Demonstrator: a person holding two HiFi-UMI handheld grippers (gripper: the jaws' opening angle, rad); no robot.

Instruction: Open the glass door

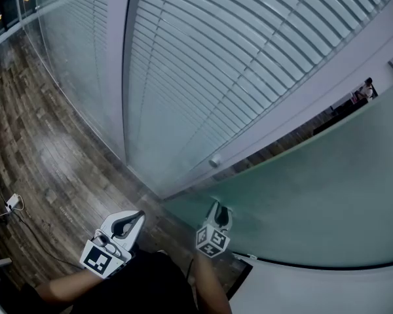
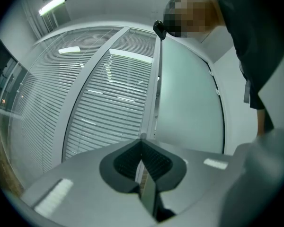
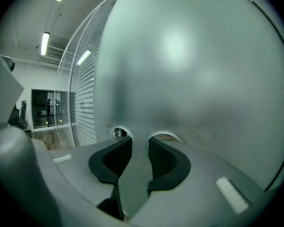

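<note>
Your right claw (image 3: 139, 143) has its dark ribbed pads standing apart with nothing clamped between them. It is aimed squarely at the pale green frosted glass door (image 3: 189, 70), whose face fills nearly all of the right gripper view; whether the tips touch the pane cannot be told. Your left claw (image 2: 142, 144) is closed pad against pad on nothing and points at the grey upright frame post (image 2: 152, 103) just left of the door. In the head view the door stands ajar, with a dark gap between its edge and the post. A small round knob (image 1: 215, 161) sits on the post beside that gap. Left of the post, white slatted blinds (image 2: 109, 98) hang behind the glass wall, above the dark wooden floor (image 1: 46, 149).
</note>
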